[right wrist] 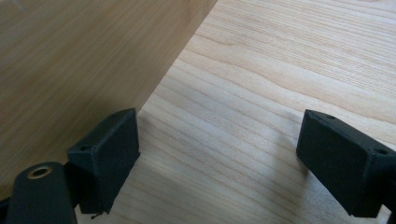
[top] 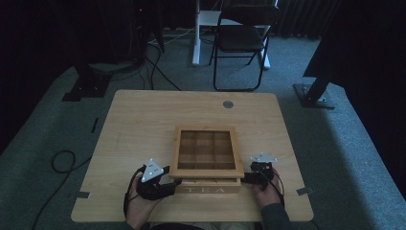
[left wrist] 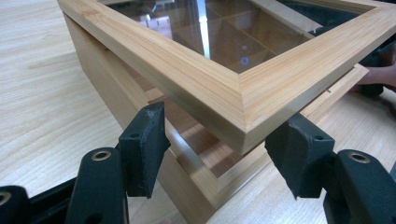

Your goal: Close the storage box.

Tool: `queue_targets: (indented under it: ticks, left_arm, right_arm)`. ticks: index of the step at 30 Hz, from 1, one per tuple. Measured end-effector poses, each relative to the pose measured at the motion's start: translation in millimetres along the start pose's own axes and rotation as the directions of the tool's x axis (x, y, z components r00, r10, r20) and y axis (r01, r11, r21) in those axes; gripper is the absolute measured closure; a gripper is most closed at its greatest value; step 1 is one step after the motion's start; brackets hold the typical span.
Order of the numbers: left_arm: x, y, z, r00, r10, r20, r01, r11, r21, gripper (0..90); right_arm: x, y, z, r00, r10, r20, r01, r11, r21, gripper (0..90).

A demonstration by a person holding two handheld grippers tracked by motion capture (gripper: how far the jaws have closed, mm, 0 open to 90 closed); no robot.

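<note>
Tea box (top: 207, 184) sat at table's (top: 143, 120) near edge, glass lid (top: 207, 151) partly raised. Your left gripper (left wrist: 219, 149) straddled lid's near corner, jaws apart, pads not pressing. Your right gripper (right wrist: 219, 163), jaws wide, one pad beside box's side wall. Left nearer lid.

Looks like a lab/recording studio, not a home: lone light-wood table (top: 143, 124) on grey carpet (top: 344, 158), black curtains (top: 364, 38) all round. Far side: folding chair (top: 242, 40), white stand leg (top: 197, 33). Cables (top: 62, 160) at left, black rig feet (top: 313, 93) w/ base plates.
</note>
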State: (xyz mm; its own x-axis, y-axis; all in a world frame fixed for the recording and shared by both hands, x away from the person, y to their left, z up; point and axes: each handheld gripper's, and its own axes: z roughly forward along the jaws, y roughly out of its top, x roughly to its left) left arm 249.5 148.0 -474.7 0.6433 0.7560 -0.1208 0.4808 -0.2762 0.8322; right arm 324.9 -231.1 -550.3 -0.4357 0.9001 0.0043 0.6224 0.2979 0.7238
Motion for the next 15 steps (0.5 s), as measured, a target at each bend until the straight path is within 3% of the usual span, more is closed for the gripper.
queue_targets:
  ticks: [15]
  left_arm:
    - [-1.9,-4.5,3.3,1.0,0.005,-0.003,-0.005,0.9998,0.02,39.0]
  right_arm:
    - [0.0,0.0,-0.1,1.0,0.0,0.0,0.0,1.0,0.001,12.7]
